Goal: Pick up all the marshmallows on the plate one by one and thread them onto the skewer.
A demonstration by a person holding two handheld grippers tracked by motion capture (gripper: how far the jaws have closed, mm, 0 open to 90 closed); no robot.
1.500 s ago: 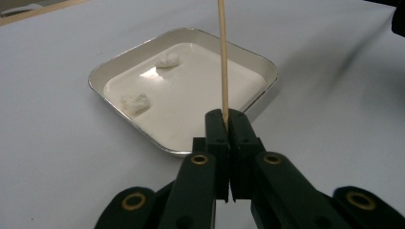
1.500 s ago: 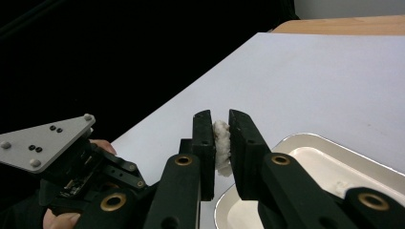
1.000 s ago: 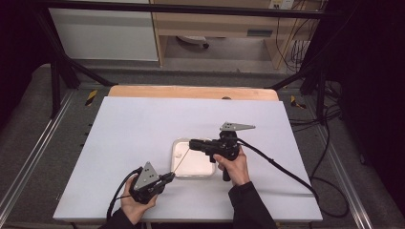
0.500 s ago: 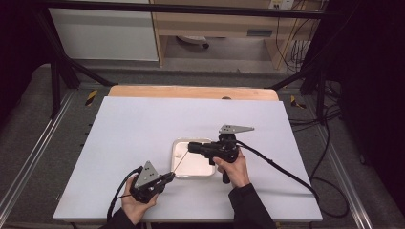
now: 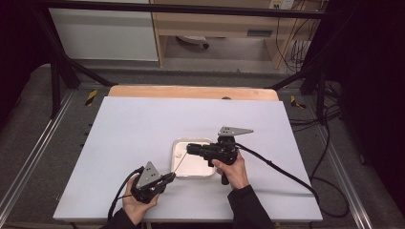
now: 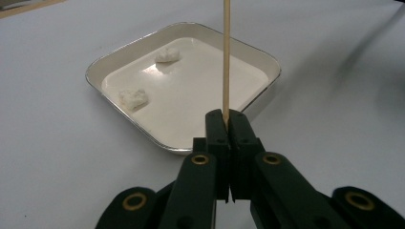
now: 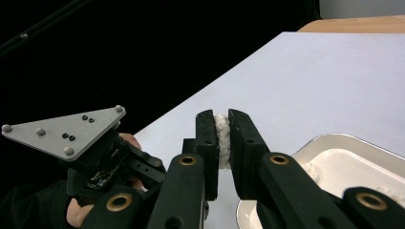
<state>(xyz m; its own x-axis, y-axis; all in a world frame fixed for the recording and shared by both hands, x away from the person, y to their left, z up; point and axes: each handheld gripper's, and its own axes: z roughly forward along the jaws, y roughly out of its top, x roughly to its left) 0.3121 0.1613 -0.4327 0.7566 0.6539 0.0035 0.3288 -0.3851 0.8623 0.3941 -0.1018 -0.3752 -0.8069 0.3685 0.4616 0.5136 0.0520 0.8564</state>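
Right gripper view shows a white soft lump [image 7: 221,138] pinched in the right tool [image 7: 221,143] above the tray [image 5: 177,147]. The left tool [image 6: 228,143] clamps a skewer [image 6: 225,57]. Misaligned, the skewer could tear the lump or snap.
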